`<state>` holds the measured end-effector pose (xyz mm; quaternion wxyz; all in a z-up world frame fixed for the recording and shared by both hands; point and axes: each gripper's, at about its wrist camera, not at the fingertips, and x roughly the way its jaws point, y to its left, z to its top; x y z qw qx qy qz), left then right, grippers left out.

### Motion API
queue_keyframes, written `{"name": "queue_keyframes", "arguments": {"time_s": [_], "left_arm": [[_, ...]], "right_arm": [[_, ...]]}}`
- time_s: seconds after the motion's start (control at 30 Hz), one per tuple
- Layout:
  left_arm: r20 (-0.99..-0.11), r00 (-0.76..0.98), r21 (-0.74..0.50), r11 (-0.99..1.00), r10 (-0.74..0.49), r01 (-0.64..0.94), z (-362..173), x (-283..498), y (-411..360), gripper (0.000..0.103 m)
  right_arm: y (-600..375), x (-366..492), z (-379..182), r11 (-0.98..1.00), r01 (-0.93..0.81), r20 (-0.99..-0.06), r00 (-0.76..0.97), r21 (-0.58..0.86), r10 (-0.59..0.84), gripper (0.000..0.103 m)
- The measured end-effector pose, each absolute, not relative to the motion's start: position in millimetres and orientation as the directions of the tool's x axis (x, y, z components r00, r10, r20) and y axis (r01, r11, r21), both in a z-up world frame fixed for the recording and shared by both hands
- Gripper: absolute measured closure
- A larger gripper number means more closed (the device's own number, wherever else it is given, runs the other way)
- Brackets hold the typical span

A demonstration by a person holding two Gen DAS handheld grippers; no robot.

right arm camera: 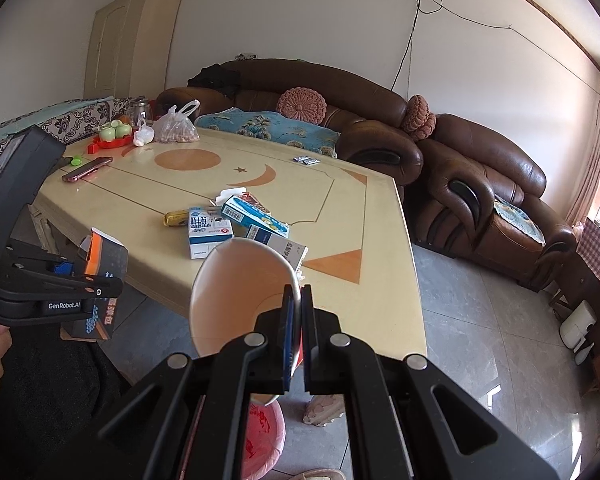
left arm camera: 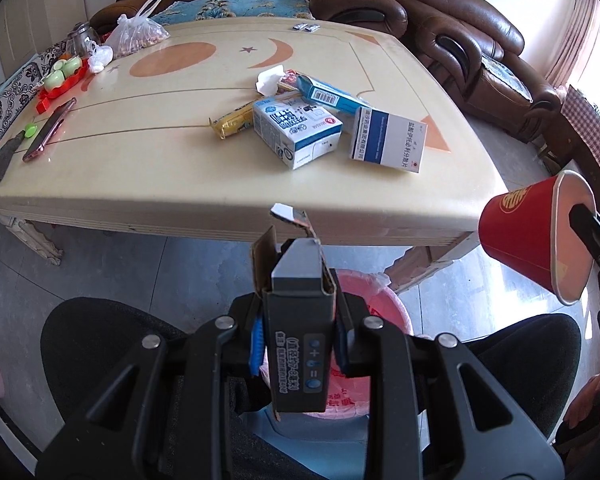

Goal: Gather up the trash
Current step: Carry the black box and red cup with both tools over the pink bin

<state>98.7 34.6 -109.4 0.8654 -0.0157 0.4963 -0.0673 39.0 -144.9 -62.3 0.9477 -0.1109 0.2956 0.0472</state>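
Red paper cup [left arm camera: 536, 236] and dark cardboard box [left arm camera: 298, 320] are sitting clamped in the right gripper [right arm camera: 296, 344] and left gripper [left arm camera: 300, 336] above the pink bin [left arm camera: 364, 300], while more boxes [left arm camera: 296, 130] are waiting on the desk [left arm camera: 180, 168].

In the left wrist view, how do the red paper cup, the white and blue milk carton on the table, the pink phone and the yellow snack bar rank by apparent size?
Largest to smallest, as they look:
1. red paper cup (much nearer the camera, so true size is unsure)
2. milk carton
3. pink phone and yellow snack bar: too alike to rank

Four boxes [left arm camera: 297, 130], one cup [left arm camera: 536, 236] (perhaps more).
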Motion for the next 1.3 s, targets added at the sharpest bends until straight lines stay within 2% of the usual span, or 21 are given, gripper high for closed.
{"name": "queue_keyframes", "arguments": {"time_s": [0.73,1.3], "left_arm": [[-0.933,0.33,-0.086,0.98,-0.144,0.182,-206.3,105.2,11.0,0.077],[-0.986,0.071,-0.137,0.978,-0.15,0.157,-305.8,125.2,-0.1,0.077]], "right_arm": [[-139.3,58.8,-171.6,0.982,-0.179,-0.778,0.624,-0.055,0.07,0.099],[-143.3,96.0,-269.4,0.985,-0.173,-0.897,0.43,0.028,0.101,0.099]]}}
